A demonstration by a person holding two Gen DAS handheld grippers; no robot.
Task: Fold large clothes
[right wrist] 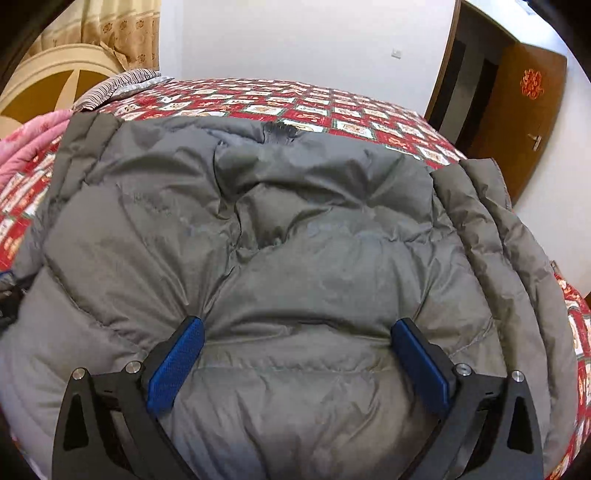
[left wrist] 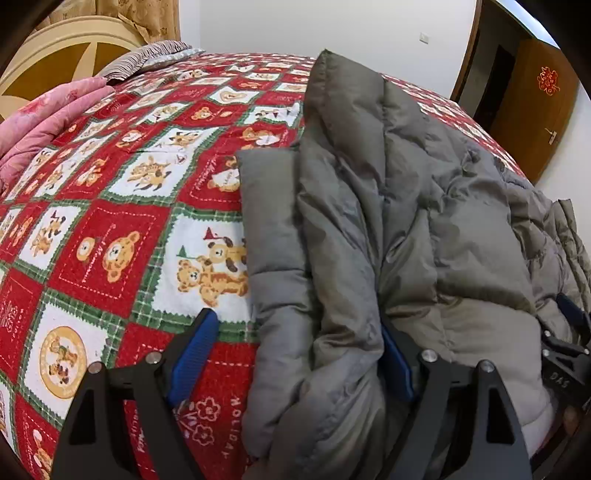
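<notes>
Left wrist view looks along the left tool [left wrist: 295, 354], whose blue-padded fingers [left wrist: 192, 354] stand spread wide. One pad is over the bare bedspread [left wrist: 110, 206]; the other is sunk against a fold of the grey padded jacket [left wrist: 354, 229]. The jacket's near left edge lies between the two pads, but they do not press it. The jacket lies on the bed, its long axis running away from the camera toward the far side of the bed, where a narrow folded end [left wrist: 325, 70] points at the white wall [left wrist: 314, 26]. At the right rim of this view the right tool [left wrist: 569, 332] shows dark against the jacket.

In the right wrist view the right tool [right wrist: 295, 354] is also spread wide, both pads [right wrist: 177, 362] bedded into the puffy fabric with a broad bulge of jacket [right wrist: 295, 240] between them; I cannot tell whether they squeeze it. The jacket fills most of this view, its collar end [right wrist: 280, 133] at the far edge, a ribbed sleeve or side panel [right wrist: 491, 229] lying along the right.

To the left of the jacket the bedspread is open up to a pink quilt [left wrist: 48, 118] and a striped pillow [left wrist: 155, 55] by the headboard [left wrist: 55, 62]. On the right the jacket lies near the bed's edge, with a brown door [right wrist: 517, 122] beyond.
</notes>
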